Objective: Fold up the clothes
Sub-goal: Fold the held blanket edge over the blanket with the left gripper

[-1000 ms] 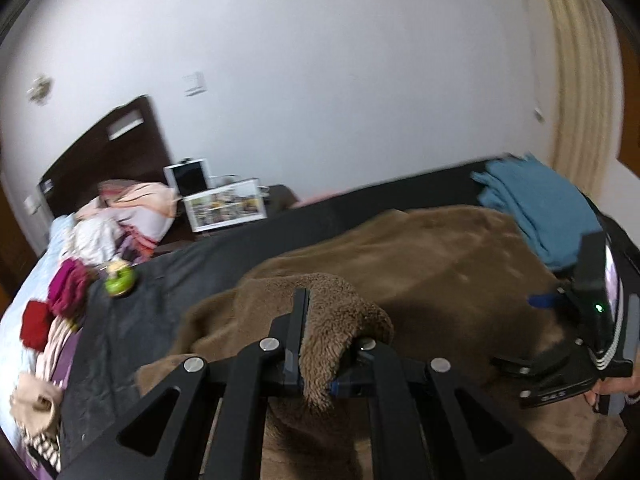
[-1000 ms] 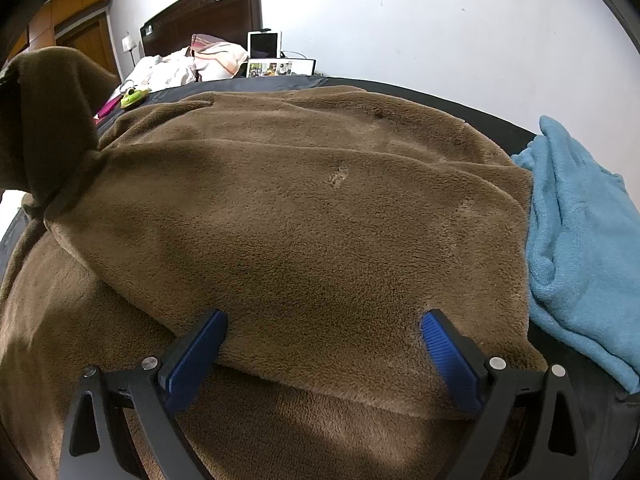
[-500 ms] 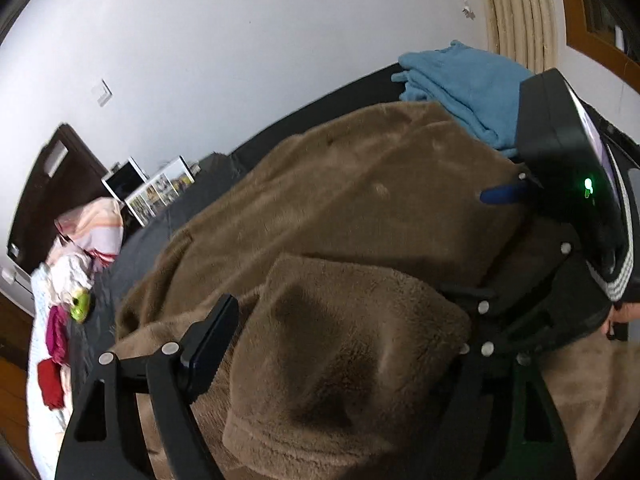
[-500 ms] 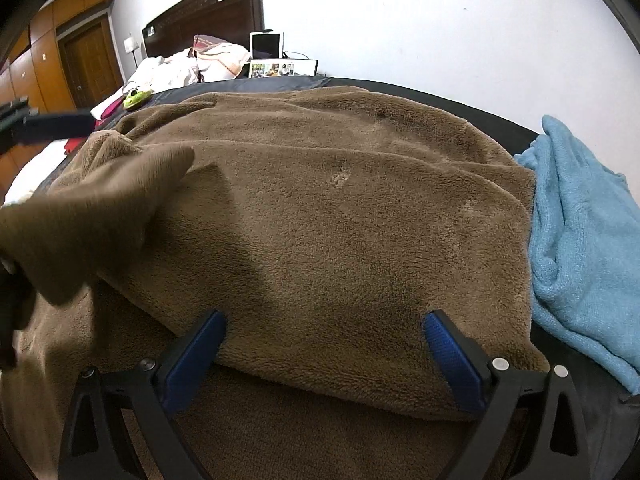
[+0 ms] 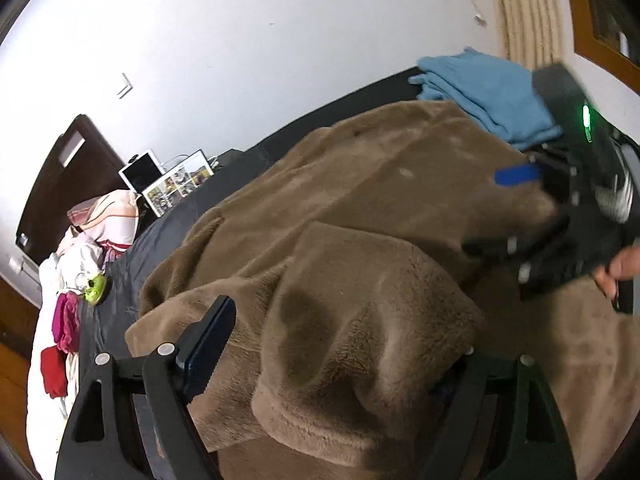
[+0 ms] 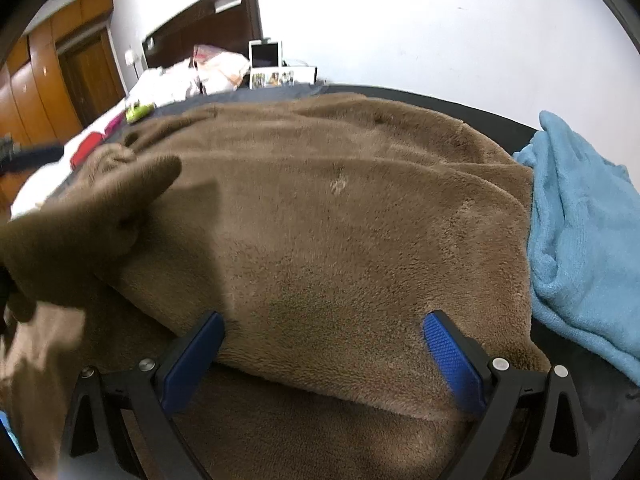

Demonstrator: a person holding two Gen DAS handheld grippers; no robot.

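A home bedroom is seen here. A bed (image 5: 120, 280) covered in a dark sheet fills the room, backed by a dark wooden headboard (image 6: 208, 16) against a plain white wall (image 5: 260, 40). Pillows and bedding (image 5: 104, 220) are piled at its head, with loose clothes (image 5: 64, 320) scattered alongside. Wooden wardrobe doors (image 6: 48, 76) are glimpsed to one side, and a pale curtain (image 5: 528, 12) hangs in the corner. A tablet (image 6: 265, 54) is propped near the headboard.

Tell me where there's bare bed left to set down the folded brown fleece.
Bare dark sheet shows between the brown fleece and the pillow-end clothes pile. The side by the blue garment is crowded.
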